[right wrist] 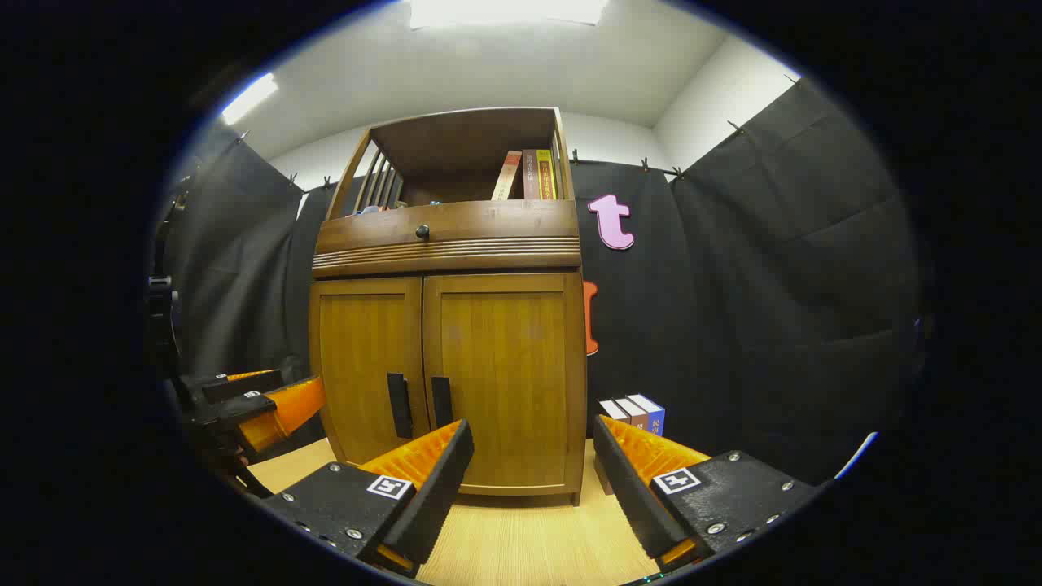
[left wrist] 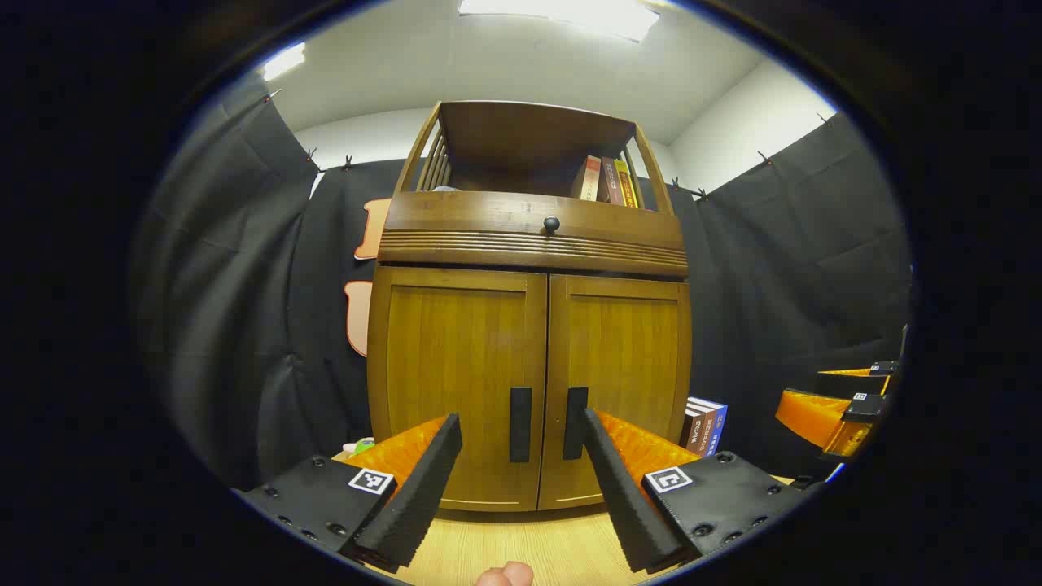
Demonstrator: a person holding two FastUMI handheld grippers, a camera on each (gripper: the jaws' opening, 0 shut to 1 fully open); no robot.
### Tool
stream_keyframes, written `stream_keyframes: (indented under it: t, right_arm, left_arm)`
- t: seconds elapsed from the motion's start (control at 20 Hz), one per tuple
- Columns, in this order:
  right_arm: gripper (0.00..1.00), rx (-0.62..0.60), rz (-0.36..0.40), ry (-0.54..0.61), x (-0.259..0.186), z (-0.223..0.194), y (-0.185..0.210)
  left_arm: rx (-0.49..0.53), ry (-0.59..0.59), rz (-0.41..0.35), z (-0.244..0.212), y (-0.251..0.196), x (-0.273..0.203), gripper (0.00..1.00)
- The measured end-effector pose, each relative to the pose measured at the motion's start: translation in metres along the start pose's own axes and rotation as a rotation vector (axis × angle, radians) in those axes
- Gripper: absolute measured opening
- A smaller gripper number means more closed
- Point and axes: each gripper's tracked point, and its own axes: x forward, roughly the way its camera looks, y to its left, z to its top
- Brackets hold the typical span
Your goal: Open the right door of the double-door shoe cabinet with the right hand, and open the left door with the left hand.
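Cabinet (left wrist: pixel 529 325) centre frame, both doors closed. Left gripper (left wrist: pixel 521 431), right gripper (right wrist: pixel 533 435): fingers spread, empty. Book (left wrist: pixel 704 423) spines lower right, lettering unreadable.

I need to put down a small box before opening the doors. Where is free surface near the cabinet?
The wooden tabletop is bare in front of the cabinet, between it and the grippers. Right of the cabinet, the books stand against the cloth, so it is crowded there.

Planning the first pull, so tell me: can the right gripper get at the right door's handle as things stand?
Probably yes. The right gripper is open in front of the closed cabinet, and nothing stands between its fingers and the right door's handle, which sits left of its line.
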Motion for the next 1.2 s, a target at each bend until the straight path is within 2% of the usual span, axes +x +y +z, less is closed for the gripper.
stream_keyframes:
  t: [0.1,0.85,1.15,1.2]
  right_arm:
    - [0.92,0.004,0.001,-0.006,0.0,0.0015,0.0006]
    - [0.92,-0.004,-0.006,-0.006,0.006,-0.0024,-0.0002]
    - [0.92,-0.004,-0.009,-0.002,0.0078,-0.0045,-0.0001]
    - [0.92,-0.003,-0.009,-0.002,0.0077,-0.0043,0.0003]
  left_arm:
    - [0.004,-0.001,0.0,0.001,0.0004,0.0018,0.98]
    - [0.019,-0.007,0.016,0.0032,0.007,0.0069,0.95]
    - [0.023,-0.009,0.016,0.0046,0.0083,0.0068,0.98]
    - [0.023,-0.011,0.017,0.005,0.0084,0.007,0.95]
